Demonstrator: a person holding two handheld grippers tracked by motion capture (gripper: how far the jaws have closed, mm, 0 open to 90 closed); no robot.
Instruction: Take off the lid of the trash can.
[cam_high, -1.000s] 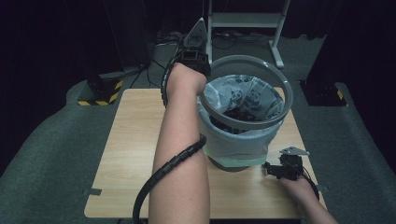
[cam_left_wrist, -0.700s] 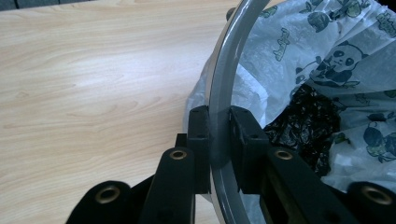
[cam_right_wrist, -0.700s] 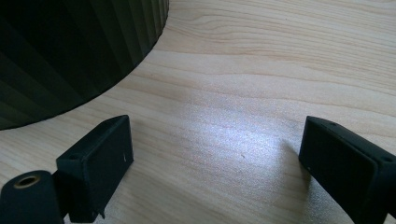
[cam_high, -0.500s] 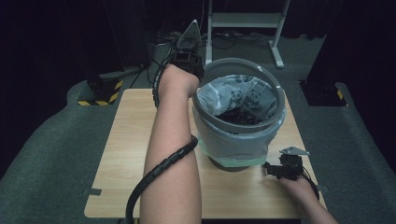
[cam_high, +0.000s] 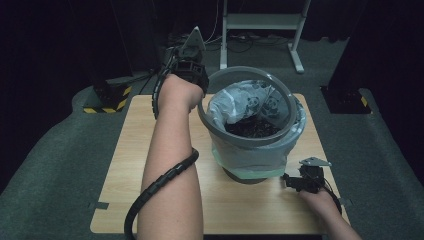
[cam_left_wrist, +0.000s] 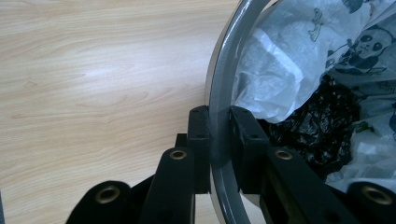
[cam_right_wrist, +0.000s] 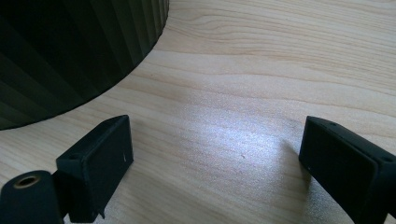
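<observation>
The left gripper pinches the grey ring tilted over the bin; the right gripper sits wide open by the tabletop's near right corner

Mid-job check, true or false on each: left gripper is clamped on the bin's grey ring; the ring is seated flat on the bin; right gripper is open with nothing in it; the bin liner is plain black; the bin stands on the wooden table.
1. The left gripper is clamped on the grey ring. True.
2. The ring sits flat on the bin. False: it is tilted, raised off the rim.
3. The right gripper is open, nothing between its jaws. True.
4. The liner is plain black. False: it is pale with panda prints; dark stuff lies inside.
5. The bin stands on the wooden table. True.
</observation>
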